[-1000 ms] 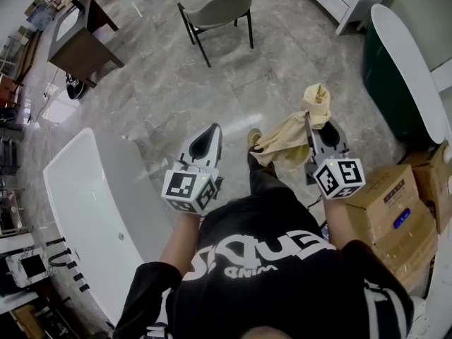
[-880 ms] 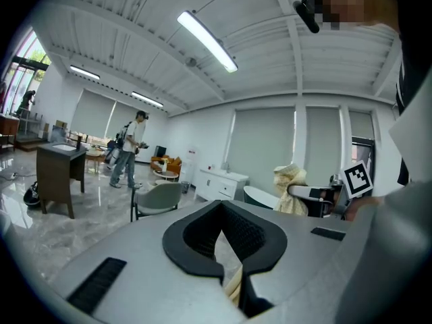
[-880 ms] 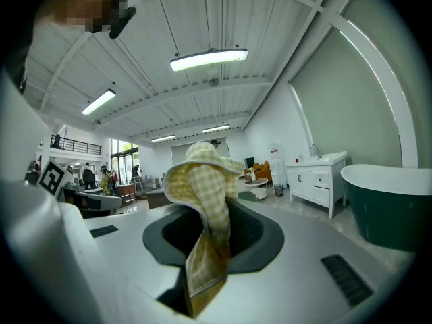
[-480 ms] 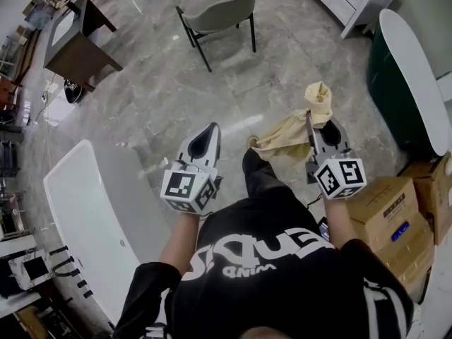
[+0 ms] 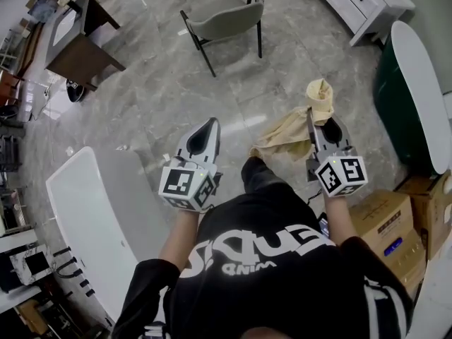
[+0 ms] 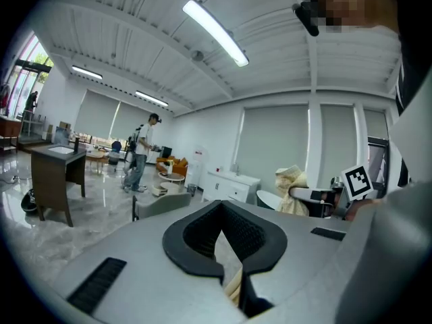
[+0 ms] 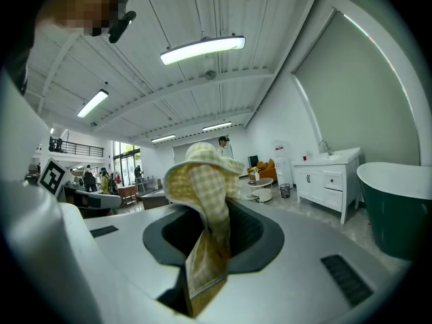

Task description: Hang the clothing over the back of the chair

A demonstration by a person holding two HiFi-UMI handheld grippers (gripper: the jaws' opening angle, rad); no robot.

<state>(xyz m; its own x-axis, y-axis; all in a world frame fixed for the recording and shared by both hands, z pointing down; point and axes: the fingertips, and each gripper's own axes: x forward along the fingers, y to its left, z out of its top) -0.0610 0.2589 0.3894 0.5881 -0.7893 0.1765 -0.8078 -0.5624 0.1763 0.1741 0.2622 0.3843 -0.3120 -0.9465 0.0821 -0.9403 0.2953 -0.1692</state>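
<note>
While you are holding the yellow checked garment (image 7: 202, 181) clamped in your right gripper (image 5: 314, 119) | your left gripper (image 5: 210, 126) is staying closed, empty | only the head view is showing the chair (image 5: 226, 18), well apart.

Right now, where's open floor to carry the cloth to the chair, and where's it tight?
Free: the marble floor up to the chair, bordered left by the dark desk and white tub, right by the green tub. Tight: lower right, cardboard boxes beside that tub; far-left edge is cluttered.
</note>
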